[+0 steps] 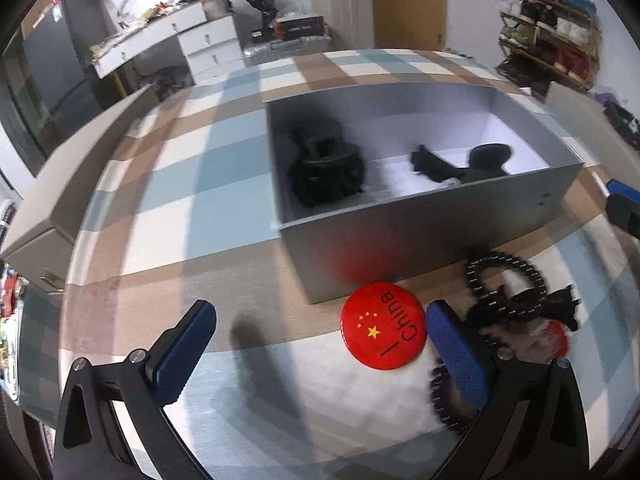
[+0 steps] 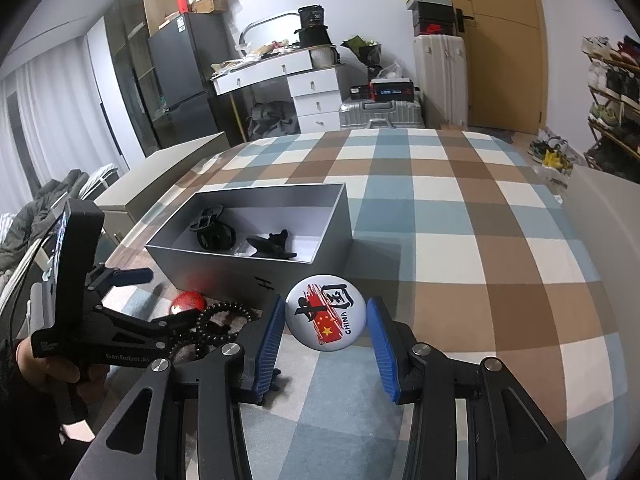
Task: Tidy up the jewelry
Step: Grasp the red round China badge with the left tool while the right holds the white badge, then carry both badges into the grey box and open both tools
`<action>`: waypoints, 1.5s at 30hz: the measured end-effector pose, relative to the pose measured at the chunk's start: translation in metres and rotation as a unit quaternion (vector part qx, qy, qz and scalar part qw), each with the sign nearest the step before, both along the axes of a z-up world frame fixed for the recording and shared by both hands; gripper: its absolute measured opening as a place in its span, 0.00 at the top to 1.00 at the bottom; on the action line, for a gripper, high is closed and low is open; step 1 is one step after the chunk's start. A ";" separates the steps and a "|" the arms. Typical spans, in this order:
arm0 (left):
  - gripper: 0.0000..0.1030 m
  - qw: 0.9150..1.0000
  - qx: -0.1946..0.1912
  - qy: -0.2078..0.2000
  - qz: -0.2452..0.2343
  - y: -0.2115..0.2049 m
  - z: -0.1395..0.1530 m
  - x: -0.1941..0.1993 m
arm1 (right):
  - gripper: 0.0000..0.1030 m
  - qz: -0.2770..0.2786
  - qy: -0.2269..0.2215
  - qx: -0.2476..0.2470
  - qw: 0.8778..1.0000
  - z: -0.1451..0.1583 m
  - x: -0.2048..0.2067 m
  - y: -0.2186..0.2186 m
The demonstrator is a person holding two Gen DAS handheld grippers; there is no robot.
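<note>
Right gripper (image 2: 326, 336): jaws pinching the white badge (image 2: 325, 312) edge to edge.
Left gripper (image 1: 320, 348): jaws spread; red badge (image 1: 382, 326) between, against the 3 o'clock pad, on the checked bed (image 1: 200, 184).
Grey box (image 1: 420, 236): 12 o'clock of the red badge.

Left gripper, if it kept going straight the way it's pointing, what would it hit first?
Probably the checked tablecloth just left of the red badge; the left gripper is open and angled down. Depth is hard to judge.

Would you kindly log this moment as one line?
right gripper: shut on white badge | left gripper: open by red badge | box: open
</note>
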State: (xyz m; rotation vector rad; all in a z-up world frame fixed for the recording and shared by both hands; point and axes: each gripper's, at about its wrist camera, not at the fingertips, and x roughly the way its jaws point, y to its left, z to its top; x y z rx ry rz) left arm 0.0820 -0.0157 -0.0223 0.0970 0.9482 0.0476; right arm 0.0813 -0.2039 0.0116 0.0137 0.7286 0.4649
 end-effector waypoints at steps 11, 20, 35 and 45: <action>0.30 0.999 -0.021 -0.006 -0.029 0.000 0.003 -0.013 | 0.60 0.009 0.001 -0.003 1.000 -0.002 -0.001 0.008; 0.64 0.997 -0.049 -0.029 -0.045 0.005 0.014 -0.019 | 0.60 0.015 -0.011 0.001 1.000 0.007 -0.004 0.013; 0.64 0.983 -0.104 -0.140 -0.049 0.023 0.062 -0.033 | 0.60 0.031 -0.034 0.031 0.998 0.028 -0.003 0.033; 0.64 0.980 -0.110 -0.157 -0.053 0.018 0.067 -0.009 | 0.60 0.020 -0.026 0.052 0.998 0.028 0.017 0.038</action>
